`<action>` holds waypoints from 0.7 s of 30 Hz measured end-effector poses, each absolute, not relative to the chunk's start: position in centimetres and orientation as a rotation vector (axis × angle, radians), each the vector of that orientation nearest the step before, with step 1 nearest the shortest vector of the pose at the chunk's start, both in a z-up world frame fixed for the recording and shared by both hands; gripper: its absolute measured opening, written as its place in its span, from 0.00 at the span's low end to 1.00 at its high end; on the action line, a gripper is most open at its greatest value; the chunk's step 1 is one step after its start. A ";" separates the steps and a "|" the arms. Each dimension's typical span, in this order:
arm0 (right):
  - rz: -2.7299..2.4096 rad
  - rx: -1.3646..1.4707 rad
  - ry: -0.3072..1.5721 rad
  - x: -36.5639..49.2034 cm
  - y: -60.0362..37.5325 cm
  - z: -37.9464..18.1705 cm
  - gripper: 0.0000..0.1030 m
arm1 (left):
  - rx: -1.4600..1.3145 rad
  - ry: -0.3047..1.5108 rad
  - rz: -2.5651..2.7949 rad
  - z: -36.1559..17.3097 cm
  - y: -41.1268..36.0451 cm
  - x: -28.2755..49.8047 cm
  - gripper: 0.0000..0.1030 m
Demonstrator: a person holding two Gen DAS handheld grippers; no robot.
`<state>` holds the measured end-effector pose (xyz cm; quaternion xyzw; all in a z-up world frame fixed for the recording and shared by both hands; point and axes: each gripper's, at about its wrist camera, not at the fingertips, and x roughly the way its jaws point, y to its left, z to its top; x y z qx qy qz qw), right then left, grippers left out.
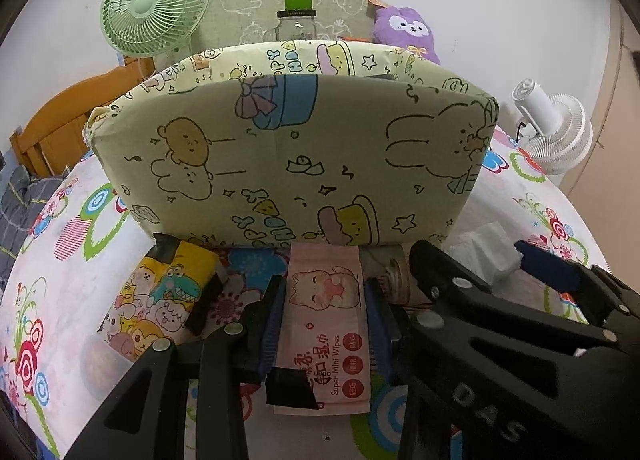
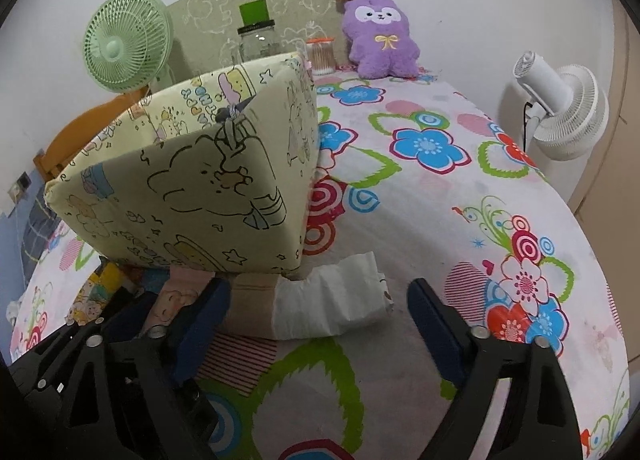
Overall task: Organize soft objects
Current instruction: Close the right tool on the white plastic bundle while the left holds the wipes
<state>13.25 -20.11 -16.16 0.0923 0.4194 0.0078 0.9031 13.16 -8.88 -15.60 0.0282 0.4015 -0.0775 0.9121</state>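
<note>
A pale yellow cartoon-print fabric bin (image 1: 288, 155) stands on the flowered bed; it also shows in the right wrist view (image 2: 192, 187). My left gripper (image 1: 326, 288) is shut on a pink pack of wet wipes (image 1: 326, 324), held just in front of the bin's base. A yellow cartoon-print pack (image 1: 160, 300) lies to its left. My right gripper (image 2: 320, 300) is open, with a white tissue pack (image 2: 332, 300) lying between its fingers by the bin's right corner. A purple plush toy (image 2: 380, 39) sits at the back of the bed.
A green fan (image 1: 154, 3), a glass jar with a green lid (image 1: 298, 19) and a jar of cotton swabs (image 2: 321, 55) stand behind the bin. A white fan (image 2: 560, 107) stands off the bed's right edge. An orange wooden headboard (image 1: 68, 115) is at left.
</note>
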 end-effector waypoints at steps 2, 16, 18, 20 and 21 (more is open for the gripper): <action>0.022 0.190 0.882 13.5 -20.0 -16.4 0.74 | 0.063 0.826 -0.159 -15.6 -8.9 13.2 0.39; 0.021 0.198 0.877 12.6 -19.6 -16.2 0.51 | 0.070 0.822 -0.162 -15.6 -8.9 12.4 0.38; 0.022 0.202 0.877 12.4 -19.6 -16.1 0.51 | 0.065 0.823 -0.163 -15.6 -8.8 12.2 0.38; 0.022 0.205 0.874 12.2 -19.5 -15.9 0.51 | 0.060 0.820 -0.164 -15.4 -8.6 12.0 0.38; 0.022 0.205 0.872 12.1 -19.5 -15.8 0.51 | 0.058 0.817 -0.164 -15.3 -8.6 11.9 0.38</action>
